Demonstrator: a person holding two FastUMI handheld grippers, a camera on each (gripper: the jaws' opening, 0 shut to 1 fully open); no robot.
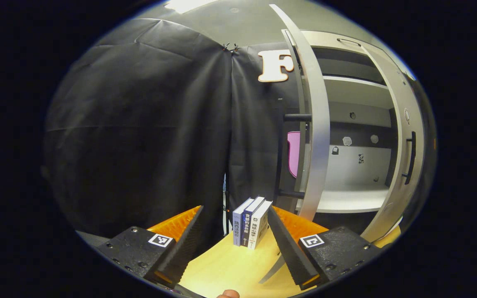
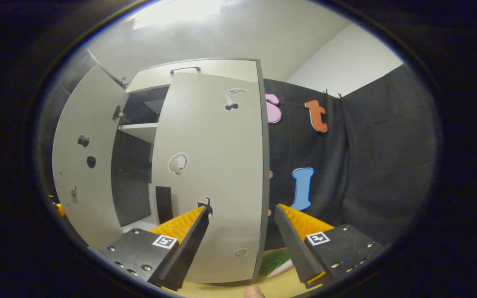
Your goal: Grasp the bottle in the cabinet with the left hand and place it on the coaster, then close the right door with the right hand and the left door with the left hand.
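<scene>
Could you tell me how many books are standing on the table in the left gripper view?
3: they stand upright side by side on the table, left book, middle book, right book, just left of the open cabinet door.

The cabinet [image 2: 193, 70] and both its doors are pale grey, the right door [image 2: 213, 165] dotted with small black-and-white stickers (too small to read). Door handles [image 1: 410, 157] are black. The tabletop [image 1: 230, 265] is light yellow wood. Three books [image 1: 251, 221] show blue, navy and white spines.
</scene>
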